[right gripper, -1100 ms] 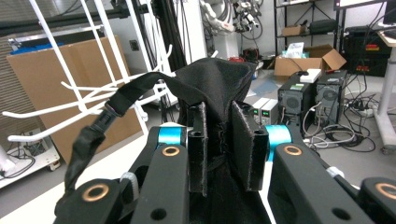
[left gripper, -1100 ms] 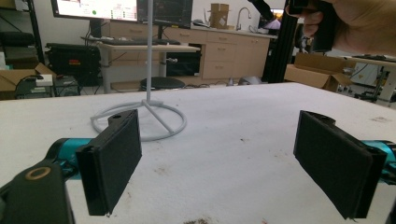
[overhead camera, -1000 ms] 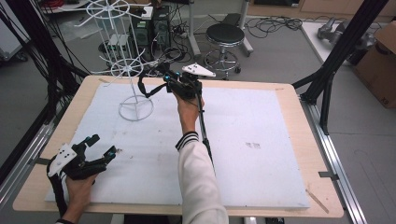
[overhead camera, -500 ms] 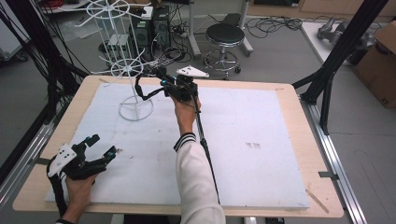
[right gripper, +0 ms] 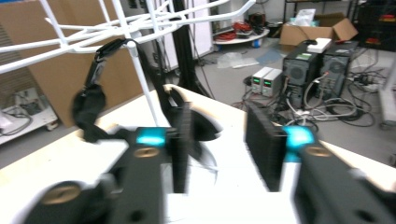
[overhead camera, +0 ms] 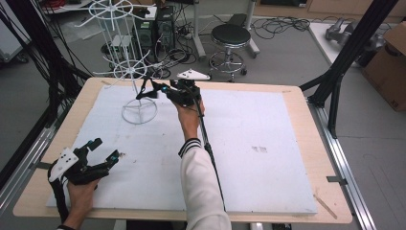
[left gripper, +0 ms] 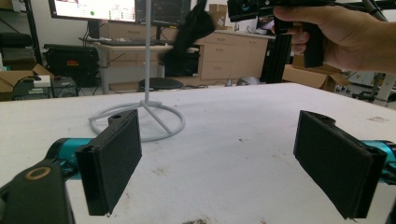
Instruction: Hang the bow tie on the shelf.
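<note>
The right tool (overhead camera: pixel 152 88) is held up at the far side of the white-covered bench (overhead camera: pixel 268 158), its jaws parted beside the white wire stand with a ring base (overhead camera: pixel 139 111), where black headphones (right gripper: pixel 95 93) hang from a spoke; the left tool (overhead camera: pixel 98 152) rests near the bench's near-left corner, jaws spread wide and empty.

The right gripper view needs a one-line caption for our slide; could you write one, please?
Right gripper, jaws open, beside a black headset hanging on a white wire rack.
</note>
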A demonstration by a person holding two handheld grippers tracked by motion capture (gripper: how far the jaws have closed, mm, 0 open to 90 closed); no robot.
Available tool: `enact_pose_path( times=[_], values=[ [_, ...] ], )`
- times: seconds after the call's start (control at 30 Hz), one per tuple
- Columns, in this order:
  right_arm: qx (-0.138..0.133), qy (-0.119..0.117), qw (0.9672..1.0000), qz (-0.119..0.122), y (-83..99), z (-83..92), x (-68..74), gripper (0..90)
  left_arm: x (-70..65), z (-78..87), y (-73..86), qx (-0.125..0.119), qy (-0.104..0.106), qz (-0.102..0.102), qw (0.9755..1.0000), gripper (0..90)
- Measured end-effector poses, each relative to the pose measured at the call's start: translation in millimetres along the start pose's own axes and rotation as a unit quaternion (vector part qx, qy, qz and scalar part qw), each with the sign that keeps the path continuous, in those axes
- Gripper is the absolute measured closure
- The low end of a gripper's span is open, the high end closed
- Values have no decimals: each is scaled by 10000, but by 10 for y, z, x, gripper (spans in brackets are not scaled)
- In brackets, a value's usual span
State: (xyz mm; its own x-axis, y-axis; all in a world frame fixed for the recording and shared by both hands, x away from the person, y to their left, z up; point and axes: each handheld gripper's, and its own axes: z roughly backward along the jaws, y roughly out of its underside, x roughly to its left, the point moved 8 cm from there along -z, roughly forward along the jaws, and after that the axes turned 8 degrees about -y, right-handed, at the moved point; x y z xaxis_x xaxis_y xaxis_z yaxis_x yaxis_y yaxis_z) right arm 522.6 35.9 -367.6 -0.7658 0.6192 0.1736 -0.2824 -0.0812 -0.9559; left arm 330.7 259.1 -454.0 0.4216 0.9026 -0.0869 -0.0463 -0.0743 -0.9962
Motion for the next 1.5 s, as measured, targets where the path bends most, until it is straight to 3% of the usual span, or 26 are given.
enact_pose_path(
  times=[0.2, 0.33, 0.43, 0.57, 0.73, 0.87, 1.1, 1.2, 1.43, 1.5],
  values=[
    [252, 238, 9993, 151, 15, 31, 9, 202, 0, -2, -1, -3, -8, 4, 10000, 154],
    [86, 182, 9997, 161, 7, 171, 68, 114, -5, -1, 0, -5, -9, -37, 10000, 155],
    [49, 107, 9997, 203, 23, 338, 97, 108, 1, -2, -2, -13, -9, -7, 10000, 154],
    [-110, 81, 9997, 225, 49, 692, 105, 107, -6, -1, 1, 1, -13, -49, 10000, 155],
    [-259, 159, 9991, 312, 120, 1194, 122, 106, -10, 1, 2, 1, -28, -87, 10000, 154],
    [-385, 259, 9975, 528, 226, 1634, 152, 106, -11, 0, 2, 7, -27, -84, 10000, 154],
    [-722, 671, 9932, 619, 623, 2386, 130, 107, -21, 0, 1, -17, -25, -98, 9999, 155],
    [-844, 843, 9911, 596, 834, 2597, 83, 107, -22, 6, 0, -29, -15, -126, 9999, 154],
    [-1020, 1357, 9845, 445, 1352, 2914, -133, 107, -31, 12, -2, -63, -20, -181, 9998, 154],
    [-998, 1475, 9826, 524, 1442, 2944, -188, 107, -36, 12, -3, -79, -23, -180, 9998, 155]
  ],
)
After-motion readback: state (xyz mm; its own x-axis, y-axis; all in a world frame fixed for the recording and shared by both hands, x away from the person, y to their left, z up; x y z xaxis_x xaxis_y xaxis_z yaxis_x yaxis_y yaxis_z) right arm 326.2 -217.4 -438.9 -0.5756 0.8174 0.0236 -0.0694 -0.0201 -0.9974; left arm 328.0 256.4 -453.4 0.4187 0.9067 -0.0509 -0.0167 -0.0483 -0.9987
